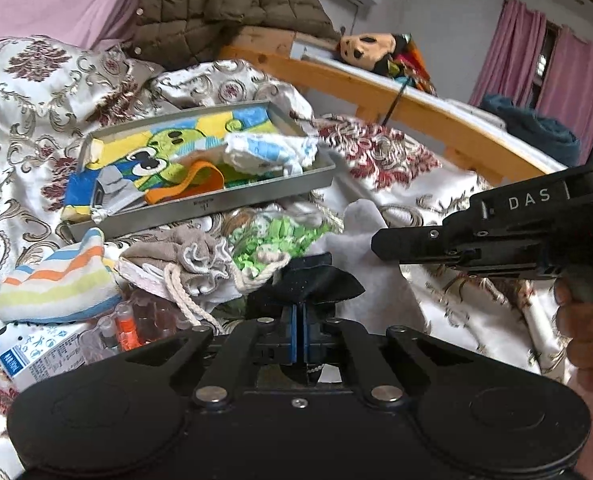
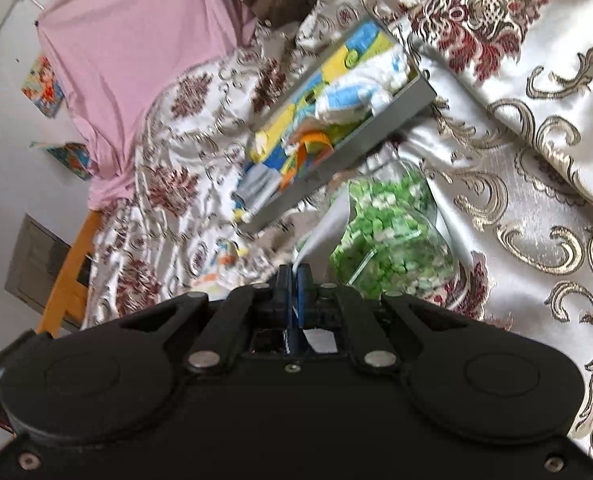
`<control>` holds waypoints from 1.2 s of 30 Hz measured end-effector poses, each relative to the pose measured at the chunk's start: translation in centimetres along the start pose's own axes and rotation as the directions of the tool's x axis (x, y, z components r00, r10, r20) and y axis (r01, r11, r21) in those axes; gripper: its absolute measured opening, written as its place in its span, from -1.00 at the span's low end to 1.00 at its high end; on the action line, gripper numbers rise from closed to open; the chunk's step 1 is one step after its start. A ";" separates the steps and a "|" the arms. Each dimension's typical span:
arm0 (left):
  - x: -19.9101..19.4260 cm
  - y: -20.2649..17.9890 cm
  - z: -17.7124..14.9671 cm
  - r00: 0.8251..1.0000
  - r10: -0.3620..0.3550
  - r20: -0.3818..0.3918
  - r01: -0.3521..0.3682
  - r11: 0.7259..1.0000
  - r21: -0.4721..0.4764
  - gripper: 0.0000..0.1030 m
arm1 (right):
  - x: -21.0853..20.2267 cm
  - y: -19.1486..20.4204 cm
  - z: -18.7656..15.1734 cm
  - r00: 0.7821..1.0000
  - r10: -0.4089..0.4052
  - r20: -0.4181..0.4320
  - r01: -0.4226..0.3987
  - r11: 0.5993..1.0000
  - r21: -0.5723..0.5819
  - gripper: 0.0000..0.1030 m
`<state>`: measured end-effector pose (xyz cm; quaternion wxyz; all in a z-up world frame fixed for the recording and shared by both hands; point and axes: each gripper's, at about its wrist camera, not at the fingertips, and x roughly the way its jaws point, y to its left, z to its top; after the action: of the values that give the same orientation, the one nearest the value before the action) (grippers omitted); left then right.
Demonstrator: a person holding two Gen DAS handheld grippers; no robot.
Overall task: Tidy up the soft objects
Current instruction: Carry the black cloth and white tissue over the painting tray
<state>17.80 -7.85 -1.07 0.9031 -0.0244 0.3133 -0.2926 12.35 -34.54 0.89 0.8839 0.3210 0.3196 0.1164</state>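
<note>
Two pinches on thin cloth above a crowded bed

My left gripper (image 1: 299, 300) was clamped tight on a fold of black cloth (image 1: 316, 280), and my right gripper (image 2: 294, 280) was squeezed closed on the edge of a white cloth (image 2: 316, 236); both pieces hung just short of the tray (image 1: 216, 202) with its cartoon towel (image 1: 168, 148). I judged each hold shallow, so a tug could let the fabric slide free. The white cloth lay against the bag of green bits (image 2: 392, 236), which might be dragged along. The striped sock (image 1: 56, 276) and drawstring pouch (image 1: 184, 260) crowded the tray's near wall, so a trailing hem could snag them.
</note>
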 end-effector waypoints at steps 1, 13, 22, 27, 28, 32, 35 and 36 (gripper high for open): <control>-0.3 -0.1 0.0 1.000 0.002 0.011 -0.002 1.000 -0.003 -0.97 | -0.3 0.0 0.1 1.000 0.007 0.008 -0.007 1.000 0.001 -1.00; -2.5 0.4 1.8 0.993 0.051 0.107 -0.044 0.997 -0.068 -0.97 | -3.6 -0.1 1.4 0.988 0.101 0.118 -0.108 0.993 0.050 -1.00; -3.0 0.7 4.5 0.984 0.092 0.150 -0.076 0.991 -0.111 -0.97 | -4.1 2.2 3.7 0.975 0.121 0.188 -0.128 0.992 0.023 -1.00; -2.2 1.3 7.1 0.979 0.116 0.165 -0.097 0.988 -0.121 -0.97 | -3.1 3.0 6.8 0.954 0.160 0.252 -0.166 0.986 0.003 -1.00; -2.0 1.4 7.7 0.978 0.119 0.169 -0.098 0.987 -0.125 -0.97 | -2.7 3.0 7.7 0.948 0.173 0.266 -0.180 0.984 0.002 -1.00; -0.3 2.1 10.5 0.974 0.140 0.181 -0.116 0.984 -0.136 -0.97 | -0.8 2.8 10.1 0.935 0.199 0.294 -0.209 0.978 0.003 -1.00; 1.3 2.6 12.7 0.970 0.161 0.184 -0.139 0.982 -0.127 -0.97 | 0.8 2.9 12.1 0.925 0.210 0.318 -0.224 0.975 0.008 -1.00; 1.9 2.8 13.3 0.968 0.171 0.186 -0.149 0.981 -0.125 -0.97 | 1.3 2.8 12.8 0.920 0.217 0.326 -0.233 0.973 0.009 -1.00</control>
<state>28.12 -8.42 7.92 0.9475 -0.0774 0.2394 -0.1972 21.48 -38.14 9.61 0.8972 0.3911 0.1341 0.1553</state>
